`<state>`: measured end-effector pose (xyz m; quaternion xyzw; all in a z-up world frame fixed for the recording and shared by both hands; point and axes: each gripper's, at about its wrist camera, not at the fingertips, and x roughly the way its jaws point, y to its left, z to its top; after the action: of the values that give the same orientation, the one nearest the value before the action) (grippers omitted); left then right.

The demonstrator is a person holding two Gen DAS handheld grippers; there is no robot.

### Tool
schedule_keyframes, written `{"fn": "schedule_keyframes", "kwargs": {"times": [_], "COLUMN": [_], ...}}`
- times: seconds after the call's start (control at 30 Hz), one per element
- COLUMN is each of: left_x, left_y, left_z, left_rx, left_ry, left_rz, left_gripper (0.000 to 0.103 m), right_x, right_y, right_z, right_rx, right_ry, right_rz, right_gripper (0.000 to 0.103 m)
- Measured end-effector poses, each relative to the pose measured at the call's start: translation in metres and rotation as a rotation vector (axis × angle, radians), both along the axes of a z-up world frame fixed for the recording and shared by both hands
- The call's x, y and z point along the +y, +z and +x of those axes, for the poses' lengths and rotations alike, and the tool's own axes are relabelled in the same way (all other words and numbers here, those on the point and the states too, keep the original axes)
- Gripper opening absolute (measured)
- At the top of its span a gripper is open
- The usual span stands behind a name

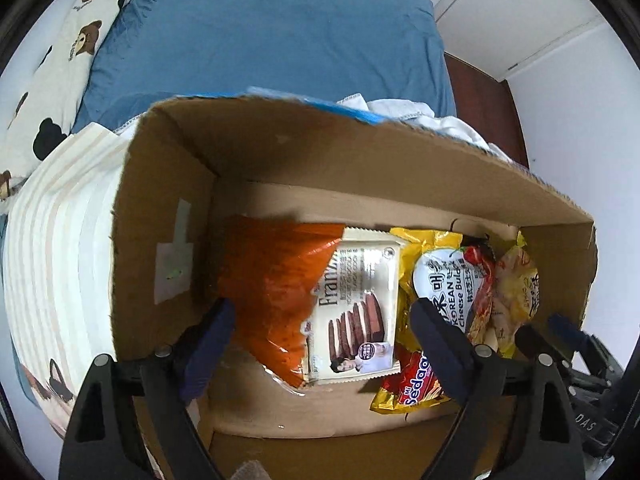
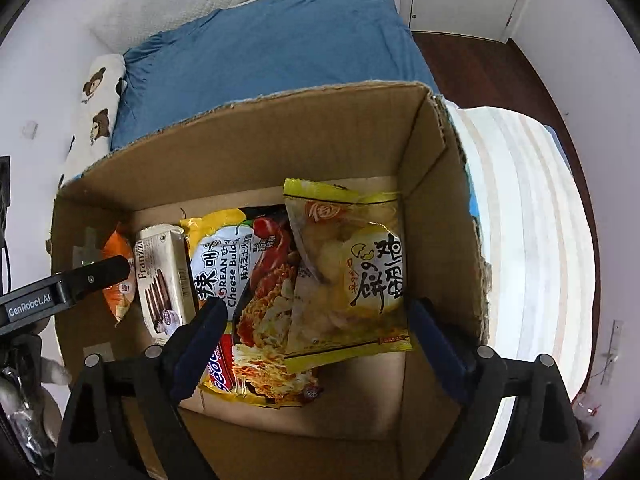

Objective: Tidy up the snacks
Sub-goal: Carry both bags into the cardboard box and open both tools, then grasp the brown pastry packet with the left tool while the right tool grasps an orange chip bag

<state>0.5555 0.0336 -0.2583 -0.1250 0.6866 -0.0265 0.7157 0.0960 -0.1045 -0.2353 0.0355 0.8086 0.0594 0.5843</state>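
Cardboard box (image 2: 248, 152) with snack packets (image 2: 348, 276), perhaps five.

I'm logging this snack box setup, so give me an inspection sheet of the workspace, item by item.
Surface: cardboard box on a bed with blue bedding.
Job's things: orange bag, Franzzi wafer pack, cheese noodle pack, yellow egg-cracker bag, all lying in the box.
Clutter: white cloth behind the box.
Grippers: left gripper and right gripper open, holding nothing.
Cables: nothing seen.
Surroundings: bear-print pillow, striped cloth, white doors.
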Motion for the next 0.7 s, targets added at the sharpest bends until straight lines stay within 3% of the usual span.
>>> {"fn": "schedule_keyframes", "kwargs": {"times": [0.13, 0.4, 0.7], "left_x": [-0.004, -0.015, -0.01], "left_y": [0.003, 0.03, 0.084], "left_z": [-0.009, -0.037, -0.095], "left_rx": [0.006, -0.057, -0.234], "left_ry": [0.001, -0.052, -0.05], "left_rz": [-0.012, 0.004, 0.081], "left_gripper": [0.089, 0.089, 0.089], "right_x": [0.001, 0.007, 0.006], "right_y": [0.005, 0.032, 0.091], "right_z": [-0.002, -0.018, -0.051], "right_rx": [0.007, -0.019, -0.135], "right_ry": [-0.003, 0.016, 0.006], "right_rz": [0.0, 0.008, 0.031], "right_gripper": [0.098, 0.1, 0.1]}}
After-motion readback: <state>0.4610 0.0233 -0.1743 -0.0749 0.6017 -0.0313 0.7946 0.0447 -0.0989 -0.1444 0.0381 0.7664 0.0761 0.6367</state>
